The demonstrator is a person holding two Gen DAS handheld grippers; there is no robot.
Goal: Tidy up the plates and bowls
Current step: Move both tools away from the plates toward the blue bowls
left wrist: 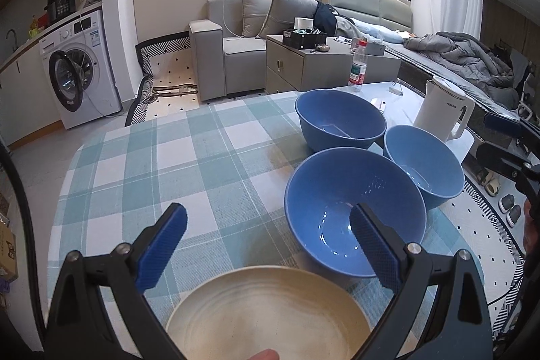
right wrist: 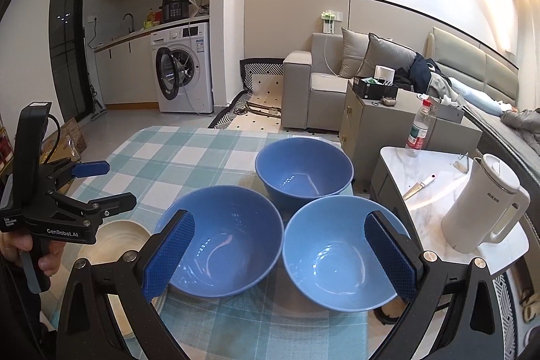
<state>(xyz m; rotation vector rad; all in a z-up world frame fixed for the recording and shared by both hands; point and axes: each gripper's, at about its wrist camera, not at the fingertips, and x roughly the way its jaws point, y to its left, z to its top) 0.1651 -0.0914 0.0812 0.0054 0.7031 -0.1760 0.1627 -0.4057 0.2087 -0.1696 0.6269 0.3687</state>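
The left tongs (left wrist: 268,243) gape wide above a round, matte beige plate (left wrist: 266,316) on the checked table (left wrist: 168,164). The right tongs (right wrist: 280,250), also wide, hover over two of three glossy blue bowls (right wrist: 222,238) clustered just beside the plate.

Left gripper (right wrist: 101,184): black plastic frame with silver screws at the pivots, white "GenRobot.AI" lettering on its side, a black cable looping from the tall rear housing, and a bare-skinned hand (right wrist: 32,250) on the grip. Both it and the right gripper (right wrist: 276,255) carry fingers (right wrist: 170,253) faced with blue, finely cross-hatched pads.
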